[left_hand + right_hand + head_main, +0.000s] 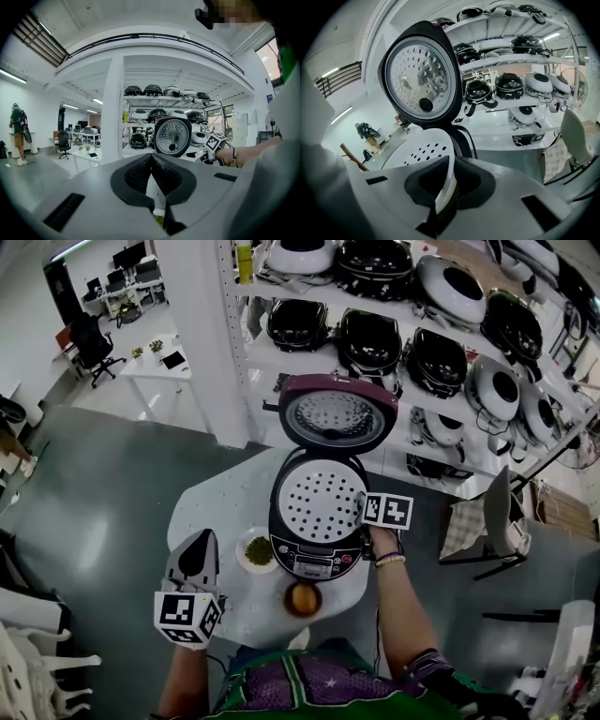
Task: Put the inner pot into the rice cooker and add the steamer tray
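White table (214, 514): R tongs (365, 513) pinch steamer tray (319, 501) rim, atop rice cooker (315, 562).

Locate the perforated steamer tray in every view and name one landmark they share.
Head view: steamer tray at centre, in the rice cooker.
Left gripper view: not in it.
Right gripper view: lower centre-left, rim gripped by the right tool.
Shared landmark: the cooker's open lid, in all three.

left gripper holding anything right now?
No, the left gripper has its jaws pressed together with nothing between them.
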A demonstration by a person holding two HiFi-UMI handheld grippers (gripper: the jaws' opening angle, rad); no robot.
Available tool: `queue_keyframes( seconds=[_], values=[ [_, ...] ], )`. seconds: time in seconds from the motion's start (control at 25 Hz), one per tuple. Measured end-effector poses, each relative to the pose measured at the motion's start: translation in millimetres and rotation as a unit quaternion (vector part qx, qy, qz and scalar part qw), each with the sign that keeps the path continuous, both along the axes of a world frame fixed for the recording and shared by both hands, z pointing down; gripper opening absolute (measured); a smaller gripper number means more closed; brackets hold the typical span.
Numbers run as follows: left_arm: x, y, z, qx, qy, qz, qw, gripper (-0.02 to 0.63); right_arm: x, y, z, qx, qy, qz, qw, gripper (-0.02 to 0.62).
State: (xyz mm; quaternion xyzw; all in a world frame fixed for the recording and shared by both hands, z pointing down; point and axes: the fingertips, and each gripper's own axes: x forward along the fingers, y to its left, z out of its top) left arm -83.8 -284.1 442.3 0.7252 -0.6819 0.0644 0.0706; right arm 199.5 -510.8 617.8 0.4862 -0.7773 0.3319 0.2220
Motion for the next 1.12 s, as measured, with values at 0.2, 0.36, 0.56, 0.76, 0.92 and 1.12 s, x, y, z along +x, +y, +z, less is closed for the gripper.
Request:
queue_keyframes(
  seconds=[0.2, 0.36, 0.56, 0.76, 0.92, 1.12],
  values=[
    [0.3, 7.1, -6.0, 0.001, -0.011, 0.002, 0.9999, 0.021, 2.4, 6.1, -2.8, 0.005, 0.006, -0.003, 1.000, 0.063],
    [2.7, 13.7, -11.3, 0.006, -0.020, 0.005, 0.9998, 0.021, 5.4, 15.9, -4.2, 0.009, 0.002, -0.002, 1.000, 0.089],
    [9.1, 18.2, -15.5, 0.010, -0.030, 0.014, 0.9994, 0.021, 19.7, 25.6, -6.2, 0.017, -0.007, 0.011, 1.000, 0.091],
    [11.4, 26.0, -21.0, 0.013, -0.033, 0.021, 0.9992, 0.021, 30.7, 39.4, -11.5, 0.022, -0.014, 0.022, 0.999, 0.091],
    [9.2, 33.7, -26.2, 0.018, -0.025, 0.026, 0.9992, 0.021, 35.9, 53.6, -14.2, 0.021, -0.016, 0.025, 0.999, 0.091],
    [0.5, 42.0, -31.5, 0.022, -0.025, 0.033, 0.9989, 0.021, 42.2, 72.1, -27.2, 0.031, -0.017, 0.040, 0.999, 0.091]
  ],
)
